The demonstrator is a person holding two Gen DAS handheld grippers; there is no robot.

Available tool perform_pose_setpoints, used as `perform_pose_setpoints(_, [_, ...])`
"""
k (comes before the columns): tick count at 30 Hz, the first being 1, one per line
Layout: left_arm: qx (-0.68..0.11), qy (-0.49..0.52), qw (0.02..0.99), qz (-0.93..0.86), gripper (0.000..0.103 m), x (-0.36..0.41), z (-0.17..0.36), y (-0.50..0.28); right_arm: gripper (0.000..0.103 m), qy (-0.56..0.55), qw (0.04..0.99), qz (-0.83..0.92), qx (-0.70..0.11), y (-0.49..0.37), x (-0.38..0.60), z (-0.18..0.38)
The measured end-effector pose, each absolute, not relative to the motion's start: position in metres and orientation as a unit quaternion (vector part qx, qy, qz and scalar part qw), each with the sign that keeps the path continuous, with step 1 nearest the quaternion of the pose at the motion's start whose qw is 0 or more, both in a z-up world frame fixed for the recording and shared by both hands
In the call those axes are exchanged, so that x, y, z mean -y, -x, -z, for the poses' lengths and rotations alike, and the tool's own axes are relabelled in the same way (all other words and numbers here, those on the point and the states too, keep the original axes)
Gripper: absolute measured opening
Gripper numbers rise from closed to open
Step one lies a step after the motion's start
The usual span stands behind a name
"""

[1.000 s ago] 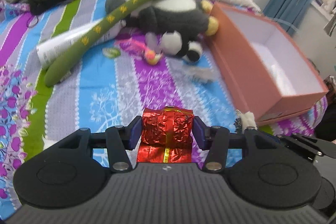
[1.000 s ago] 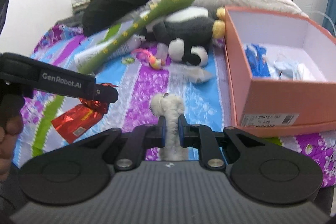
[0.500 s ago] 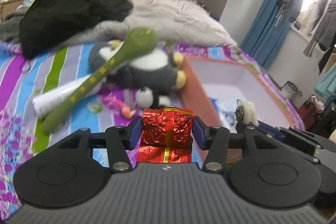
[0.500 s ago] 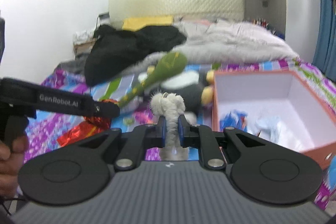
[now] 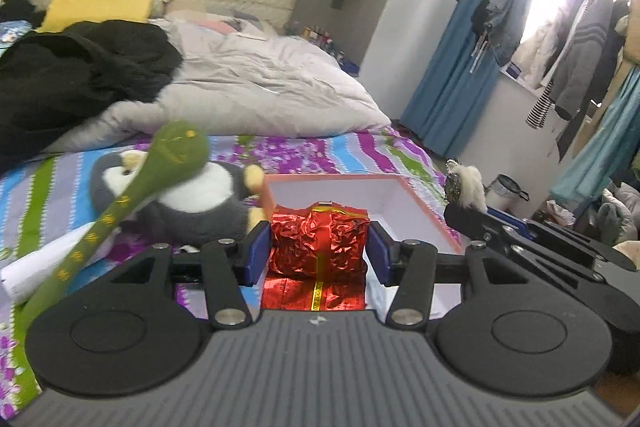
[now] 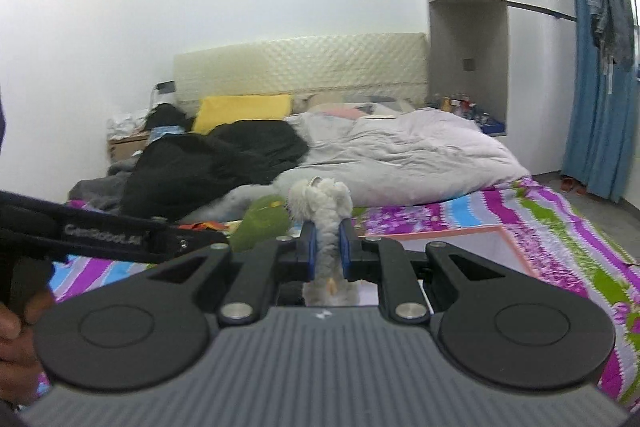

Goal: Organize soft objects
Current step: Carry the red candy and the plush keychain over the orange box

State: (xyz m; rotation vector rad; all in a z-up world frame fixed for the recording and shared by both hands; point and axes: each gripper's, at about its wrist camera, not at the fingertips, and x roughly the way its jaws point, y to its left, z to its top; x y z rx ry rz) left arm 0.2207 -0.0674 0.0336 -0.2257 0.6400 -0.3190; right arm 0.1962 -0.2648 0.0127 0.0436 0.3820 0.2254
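My left gripper (image 5: 318, 253) is shut on a crinkled red foil packet (image 5: 318, 247) and holds it in the air in front of the open orange box (image 5: 416, 203), whose inside is white. My right gripper (image 6: 327, 253) is shut on a small white fluffy toy (image 6: 320, 199) and holds it up over the box's near corner (image 6: 452, 241). The toy and the right gripper also show at the right of the left wrist view (image 5: 468, 183). A green plush snake (image 5: 120, 203) lies across a grey-and-white plush penguin (image 5: 196, 203) on the bed.
The striped bedspread (image 5: 320, 155) carries a grey duvet (image 5: 260, 83), a black garment (image 5: 72, 71) and a yellow pillow (image 5: 96, 5). A white tube (image 5: 36, 263) lies under the snake. Blue curtains (image 5: 460, 67) and hanging clothes (image 5: 580, 47) stand at the right.
Both grippers have risen from the bedspread and tilted upward, each still holding its object. The box now sits just behind the red packet, and the room's walls have come into view.
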Motion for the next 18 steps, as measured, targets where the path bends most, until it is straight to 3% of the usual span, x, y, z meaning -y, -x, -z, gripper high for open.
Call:
perform_pose_setpoints(8, [-0.339,0.105,0.916,0.186,0.057,0.116,-0.03,-0.267,0.016,-0.02,0.971,-0.071,-0.226,-0.234,0.31,-0.003])
perform_pose_setpoints(18, [-0.43,0.077,0.878,0.195,0.057,0.168,0.032,-0.329,0.016,-0.049,0.938,-0.038,-0.341,-0.275,0.349,0.054])
